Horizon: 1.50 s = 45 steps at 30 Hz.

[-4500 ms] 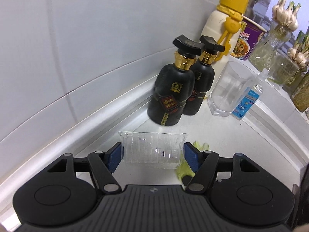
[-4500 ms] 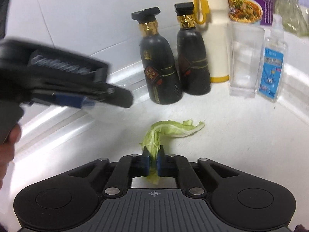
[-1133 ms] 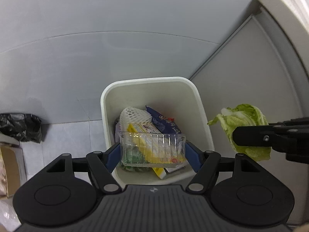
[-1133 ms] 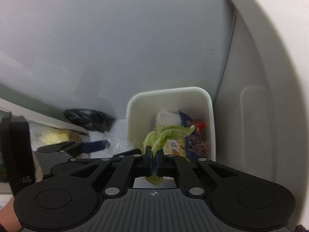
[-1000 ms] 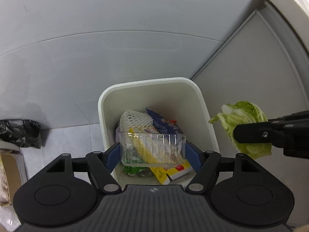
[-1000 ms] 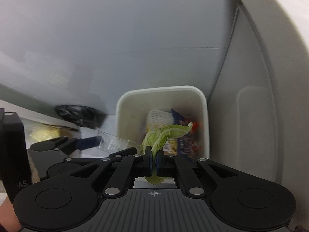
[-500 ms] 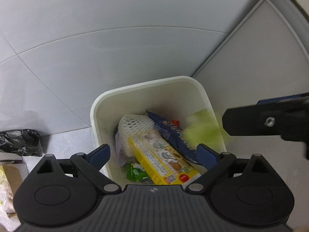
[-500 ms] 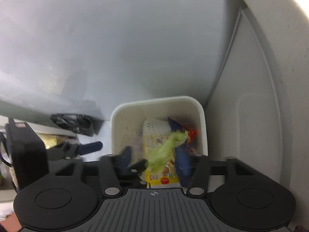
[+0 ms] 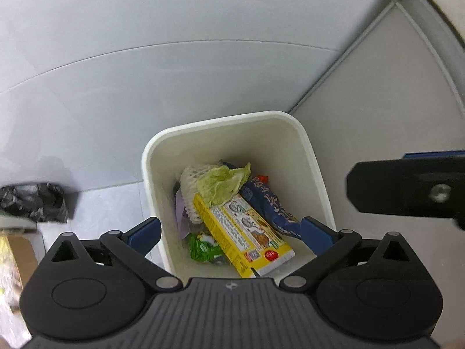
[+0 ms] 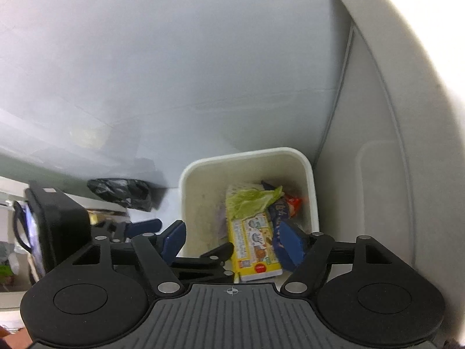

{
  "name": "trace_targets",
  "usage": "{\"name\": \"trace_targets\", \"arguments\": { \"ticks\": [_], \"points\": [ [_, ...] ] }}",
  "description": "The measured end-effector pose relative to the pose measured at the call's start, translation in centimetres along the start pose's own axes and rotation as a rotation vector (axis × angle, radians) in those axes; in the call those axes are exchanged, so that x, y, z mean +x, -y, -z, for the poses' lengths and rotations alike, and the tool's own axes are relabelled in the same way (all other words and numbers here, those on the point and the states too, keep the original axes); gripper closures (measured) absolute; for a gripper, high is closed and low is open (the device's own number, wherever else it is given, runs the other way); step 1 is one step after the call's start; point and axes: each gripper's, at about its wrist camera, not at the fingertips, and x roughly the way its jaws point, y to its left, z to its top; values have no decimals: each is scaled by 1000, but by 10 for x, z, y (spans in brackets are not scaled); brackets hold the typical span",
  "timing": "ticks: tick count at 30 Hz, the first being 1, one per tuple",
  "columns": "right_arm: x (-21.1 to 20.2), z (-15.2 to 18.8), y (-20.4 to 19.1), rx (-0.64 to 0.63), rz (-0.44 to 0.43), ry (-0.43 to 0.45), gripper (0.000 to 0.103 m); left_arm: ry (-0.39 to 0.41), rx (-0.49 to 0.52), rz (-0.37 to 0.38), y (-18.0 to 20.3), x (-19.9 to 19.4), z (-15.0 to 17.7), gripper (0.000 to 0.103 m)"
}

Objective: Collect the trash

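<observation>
Both the left gripper and right gripper have just spread wide and empty, so the lettuce leaf now lies below them in the bin, probably with the unseen clear tray.

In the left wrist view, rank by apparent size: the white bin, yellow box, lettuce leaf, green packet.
Largest to smallest as they appear:
1. white bin
2. yellow box
3. lettuce leaf
4. green packet, partly buried, so its full size is unsure.
</observation>
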Motion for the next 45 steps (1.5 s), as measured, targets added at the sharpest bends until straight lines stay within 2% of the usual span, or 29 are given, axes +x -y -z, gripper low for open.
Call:
{"name": "trace_targets", "arguments": {
  "ticks": [5, 10, 12, 15, 20, 23, 27, 30, 35, 40, 42, 45],
  "points": [
    [-46, 12, -15, -44, -48, 67, 20, 0, -61, -15, -4, -30, 9, 1],
    [-100, 36, -24, -78, -56, 165, 12, 29, -30, -26, 3, -76, 18, 1],
    [-124, 49, -24, -83, -28, 222, 6, 43, -22, -27, 6, -93, 22, 1],
    [-156, 65, -20, -73, 27, 304, 3, 58, -27, -32, 9, -120, 25, 1],
    [-200, 89, -2, 9, 169, 408, 2, 68, -48, -26, 19, -159, 32, 1],
    [-222, 102, 6, 14, 245, 454, 0, 75, -42, -40, 29, -175, 35, 1],
    [-248, 114, 10, -18, 350, 470, 0, 90, -25, -72, 46, -194, 38, 1],
    [-266, 119, 17, -31, 397, 452, 0, 99, -12, -78, 59, -208, 39, 1],
    [-284, 135, 28, 24, 415, 472, 0, 126, -8, -83, 79, -231, 43, 1],
    [-289, 146, 44, 152, 375, 432, 0, 161, 22, -96, 97, -250, 50, 1],
    [-287, 148, 41, 139, 367, 425, 0, 164, 38, -99, 103, -252, 52, 1],
    [-296, 152, 30, 68, 399, 428, 0, 160, 57, -100, 110, -251, 54, 1]
  ]
}}
